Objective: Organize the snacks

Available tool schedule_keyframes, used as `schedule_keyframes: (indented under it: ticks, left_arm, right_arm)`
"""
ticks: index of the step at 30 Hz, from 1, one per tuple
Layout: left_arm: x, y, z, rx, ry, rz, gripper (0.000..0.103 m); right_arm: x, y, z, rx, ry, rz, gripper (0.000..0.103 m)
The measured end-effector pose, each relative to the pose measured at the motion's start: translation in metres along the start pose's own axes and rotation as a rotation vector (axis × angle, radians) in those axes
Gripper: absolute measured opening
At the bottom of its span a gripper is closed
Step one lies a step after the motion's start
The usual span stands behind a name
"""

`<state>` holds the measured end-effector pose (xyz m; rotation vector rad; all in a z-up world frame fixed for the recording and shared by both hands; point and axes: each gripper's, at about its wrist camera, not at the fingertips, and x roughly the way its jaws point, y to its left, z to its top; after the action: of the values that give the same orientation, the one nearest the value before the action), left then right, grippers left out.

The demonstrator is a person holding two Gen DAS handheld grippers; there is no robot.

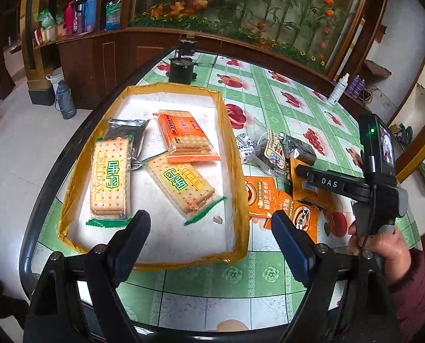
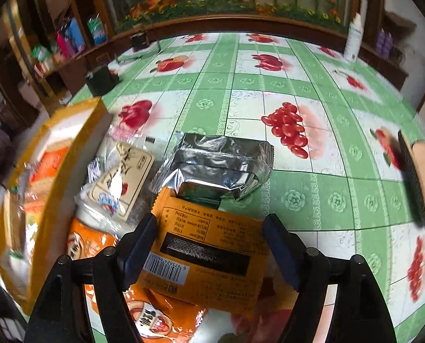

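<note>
A shallow box with yellow-taped walls (image 1: 231, 154) holds two green-edged WEIDAN cracker packs (image 1: 109, 177) (image 1: 184, 185), an orange cracker pack (image 1: 184, 134) and a dark foil pack (image 1: 126, 131). My left gripper (image 1: 211, 228) is open and empty above the box's near edge. To the right of the box lies a loose pile: orange sachets (image 1: 269, 197), a clear pack with a cream label (image 2: 123, 177) and a silver foil pack (image 2: 215, 165). My right gripper (image 2: 209, 240) is open, its fingers on either side of an orange sachet (image 2: 212, 254) lying barcode side up. The box's wall shows in the right wrist view (image 2: 69, 154).
The table has a green fruit-print cloth (image 2: 298, 197) and a dark rim. A black device (image 1: 181, 68) stands beyond the box. A white bottle (image 2: 352, 40) stands at the far right. A brush (image 2: 421, 180) lies at the right edge. Wooden cabinets line the back.
</note>
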<state>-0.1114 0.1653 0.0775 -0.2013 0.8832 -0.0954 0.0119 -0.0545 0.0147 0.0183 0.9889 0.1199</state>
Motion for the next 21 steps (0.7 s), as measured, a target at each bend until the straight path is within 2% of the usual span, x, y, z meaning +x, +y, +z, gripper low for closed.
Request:
schedule_keyframes:
  ticks: [2,7,9,13,14,18,21]
  left_arm:
    - [0.000,-0.003,-0.001,0.018,-0.002,-0.002,0.086]
    - [0.002,-0.012,-0.003,0.045,-0.010,-0.030,0.086]
    - [0.004,-0.015,-0.002,0.046,-0.012,-0.047,0.086]
    - [0.007,-0.020,-0.001,0.035,-0.017,-0.073,0.086]
    - [0.007,-0.020,-0.001,0.036,-0.018,-0.074,0.086]
    - [0.007,-0.018,0.002,0.036,-0.017,-0.065,0.086]
    - [0.006,-0.012,0.005,0.029,-0.023,-0.058,0.086]
  right_arm:
    - [-0.003,-0.003,-0.003,-0.004,0.016,-0.009,0.075]
    - [-0.013,-0.037,-0.021,0.010,0.048,-0.080,0.075]
    - [-0.019,-0.049,-0.025,0.027,0.056,-0.073,0.075]
    - [-0.041,-0.063,-0.010,0.116,-0.020,0.068,0.075]
    - [-0.042,-0.062,-0.004,0.121,-0.034,0.079,0.075]
    - [-0.031,-0.035,0.031,0.037,-0.074,0.072,0.075]
    - [-0.017,-0.005,0.045,-0.012,-0.060,0.152,0.075]
